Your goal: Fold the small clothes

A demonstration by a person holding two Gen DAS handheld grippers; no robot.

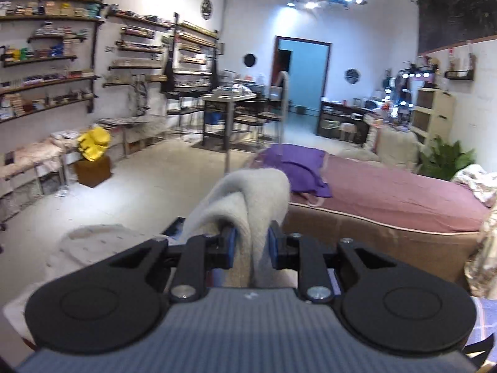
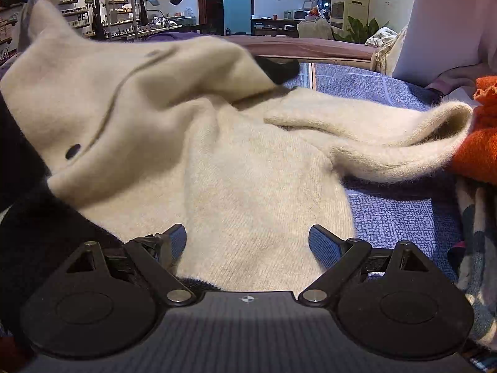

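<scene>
Item: cream knit cardigan (image 2: 242, 168), part lifted, part lying on my blue patterned bedspread (image 2: 400, 214).

My left gripper (image 1: 250, 245) has its fingers (image 1: 229, 244) pinched narrow on a bunched fold of the cardigan, held up above the bed. My right gripper (image 2: 247, 241) rests with fingers wide, nothing clamped, the knit lying between them. Orange garment (image 2: 478, 143) just beside the sleeve.

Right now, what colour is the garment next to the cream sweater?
Bright orange, a fuzzy knit at the right edge, best seen in the right wrist view.
</scene>
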